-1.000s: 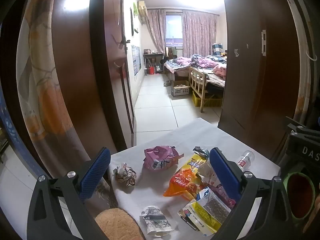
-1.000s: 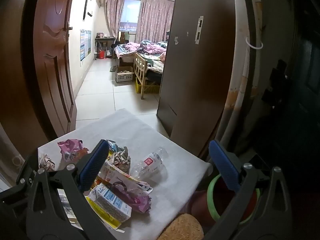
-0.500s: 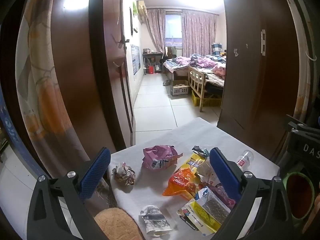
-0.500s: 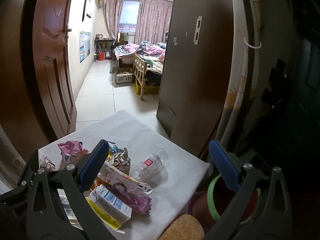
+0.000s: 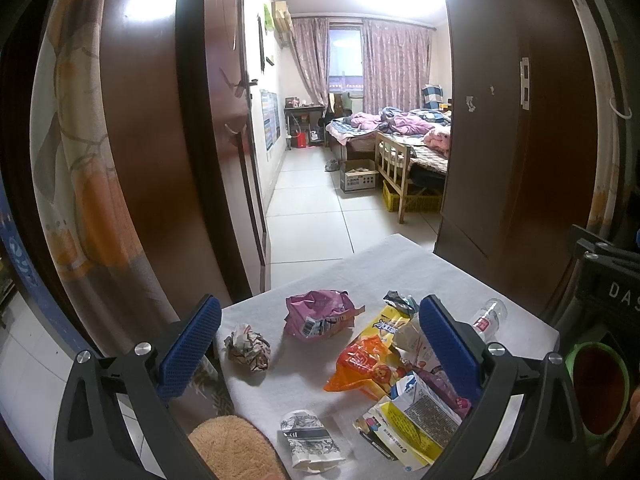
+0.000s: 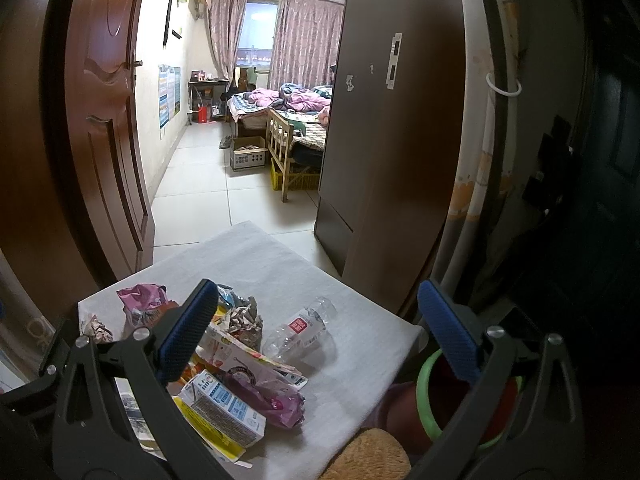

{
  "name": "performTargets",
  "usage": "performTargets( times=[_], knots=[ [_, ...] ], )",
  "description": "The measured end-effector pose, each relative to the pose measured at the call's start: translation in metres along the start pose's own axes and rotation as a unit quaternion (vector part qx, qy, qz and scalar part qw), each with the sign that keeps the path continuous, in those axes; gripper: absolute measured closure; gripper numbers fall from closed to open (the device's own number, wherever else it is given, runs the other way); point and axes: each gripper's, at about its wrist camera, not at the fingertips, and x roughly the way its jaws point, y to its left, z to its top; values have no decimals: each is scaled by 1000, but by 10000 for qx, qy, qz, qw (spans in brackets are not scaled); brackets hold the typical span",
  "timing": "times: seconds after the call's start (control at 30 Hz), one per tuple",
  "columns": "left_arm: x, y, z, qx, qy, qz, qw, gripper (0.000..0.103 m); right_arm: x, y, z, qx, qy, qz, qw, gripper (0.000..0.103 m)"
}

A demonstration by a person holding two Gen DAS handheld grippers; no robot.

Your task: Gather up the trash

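Trash lies on a white-covered table: a pink bag, a crumpled paper ball, an orange wrapper, a crushed paper cup, a milk carton, a purple wrapper and a clear plastic bottle. My left gripper is open and empty above the near side of the table. My right gripper is open and empty over the bottle side. A green-rimmed bin stands at the table's right edge.
A tan fuzzy object sits at the table's near edge. A brown door stands open on the left, a dark wardrobe on the right. Behind lies a tiled floor with a cardboard box and a bed.
Both grippers have drifted very slightly; the trash has not moved and both stay open.
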Motion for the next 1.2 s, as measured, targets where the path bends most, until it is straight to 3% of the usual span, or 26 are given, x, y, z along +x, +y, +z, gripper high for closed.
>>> performTargets(
  times=[1.2],
  knots=[
    [2,-3,-2,20,40,-58,10000,8,-1,-3,-2,37,-16,-1,10000,4]
  ],
)
